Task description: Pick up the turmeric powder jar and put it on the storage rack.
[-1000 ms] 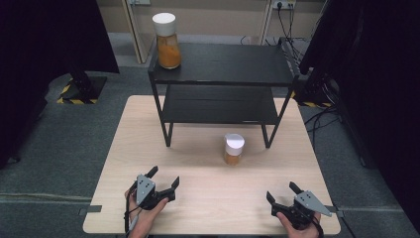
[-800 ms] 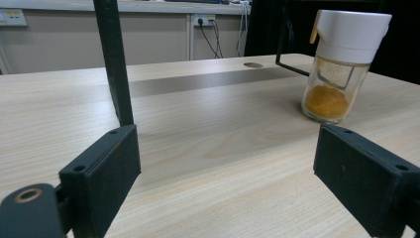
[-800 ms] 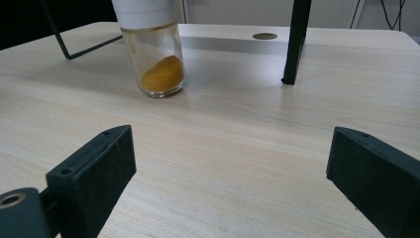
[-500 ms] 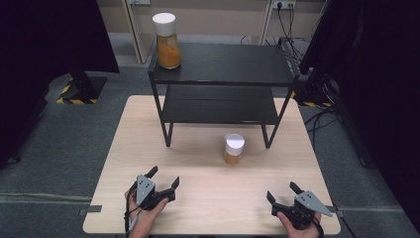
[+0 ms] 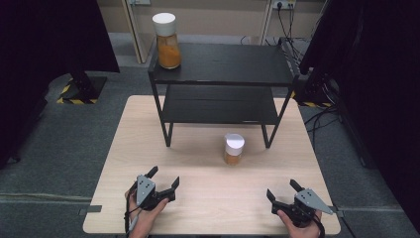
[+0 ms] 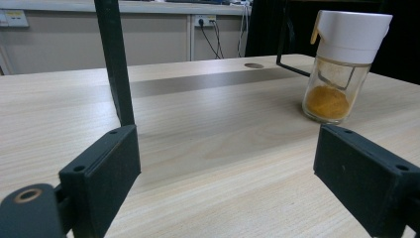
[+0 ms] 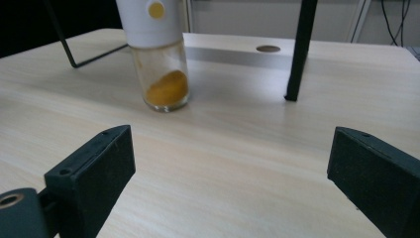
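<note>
A small glass jar (image 5: 233,149) with a white lid and a little orange powder stands on the wooden table (image 5: 148,144), just in front of the black shelf (image 5: 223,64). It appears at the right in the left gripper view (image 6: 341,69) and at the upper left in the right gripper view (image 7: 157,54). A taller jar (image 5: 166,41) full of orange powder stands on the shelf's top left corner. My left gripper (image 5: 164,177) rests near the table's front left, jaws wide apart and empty. My right gripper (image 5: 282,190) sits at the front right, also open and empty.
The two-level black shelf stands at the table's back; one leg (image 6: 115,64) rises close ahead of the left gripper, another (image 7: 300,49) stands right of the small jar. Dark curtains (image 5: 44,54) flank the table, and cables (image 5: 322,114) lie on the floor at right.
</note>
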Demonstrator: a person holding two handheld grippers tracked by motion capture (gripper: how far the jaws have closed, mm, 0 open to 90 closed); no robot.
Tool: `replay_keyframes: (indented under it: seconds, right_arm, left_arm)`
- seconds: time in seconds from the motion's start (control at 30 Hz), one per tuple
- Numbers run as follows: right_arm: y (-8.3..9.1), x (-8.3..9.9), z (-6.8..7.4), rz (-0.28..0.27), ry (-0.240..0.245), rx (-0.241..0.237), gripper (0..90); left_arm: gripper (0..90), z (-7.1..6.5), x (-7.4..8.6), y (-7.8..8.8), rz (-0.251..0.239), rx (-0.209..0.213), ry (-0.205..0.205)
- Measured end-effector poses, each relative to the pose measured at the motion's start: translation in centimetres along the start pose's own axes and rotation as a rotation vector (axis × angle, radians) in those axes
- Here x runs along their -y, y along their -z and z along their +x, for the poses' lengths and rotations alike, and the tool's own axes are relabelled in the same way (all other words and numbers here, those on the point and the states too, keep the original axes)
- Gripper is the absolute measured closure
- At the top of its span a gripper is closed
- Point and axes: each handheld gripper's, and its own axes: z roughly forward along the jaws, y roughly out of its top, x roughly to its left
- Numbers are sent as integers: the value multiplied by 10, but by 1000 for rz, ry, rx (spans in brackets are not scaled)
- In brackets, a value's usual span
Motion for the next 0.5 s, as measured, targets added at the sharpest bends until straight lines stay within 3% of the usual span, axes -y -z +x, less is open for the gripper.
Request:
replay_keyframes:
  seconds: [0.23,0.5]
  right_arm:
    - [-12,-20,8,-21,40,-43,47]
    - [-41,-44,17,-23,67,-95,47]
  left_arm:
    - [103,1,-1,0,5,3,6]
    - [102,2,-1,-1,8,6,10]
